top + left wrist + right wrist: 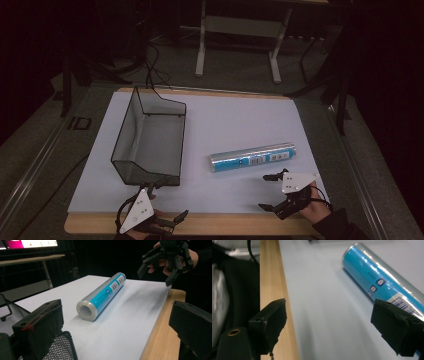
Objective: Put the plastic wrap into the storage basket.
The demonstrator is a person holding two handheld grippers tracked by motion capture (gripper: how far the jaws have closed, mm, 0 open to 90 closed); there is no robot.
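Note:
A roll wrapped in clear film with a blue label (252, 156) lies on its side on the white sheet (225, 120), right of centre. My right gripper (265, 192) hovers just in front of the roll's right half, open, with nothing between its fingers. In the right gripper view the roll (374, 277) lies beyond the far jaw, with the right gripper (329, 322) standing wide over bare sheet. My left gripper (167, 202) is open at the front edge, beside the mesh basket's near corner. In the left gripper view, the left gripper (116, 317) looks at the roll's end (87, 310).
A black wire-mesh basket (150, 140) stands on the left part of the sheet, its open top empty. The wooden table edge (210, 224) runs along the front. A person's hand holding the right gripper (165, 262) is visible beyond the roll. Table legs stand on the dark floor behind.

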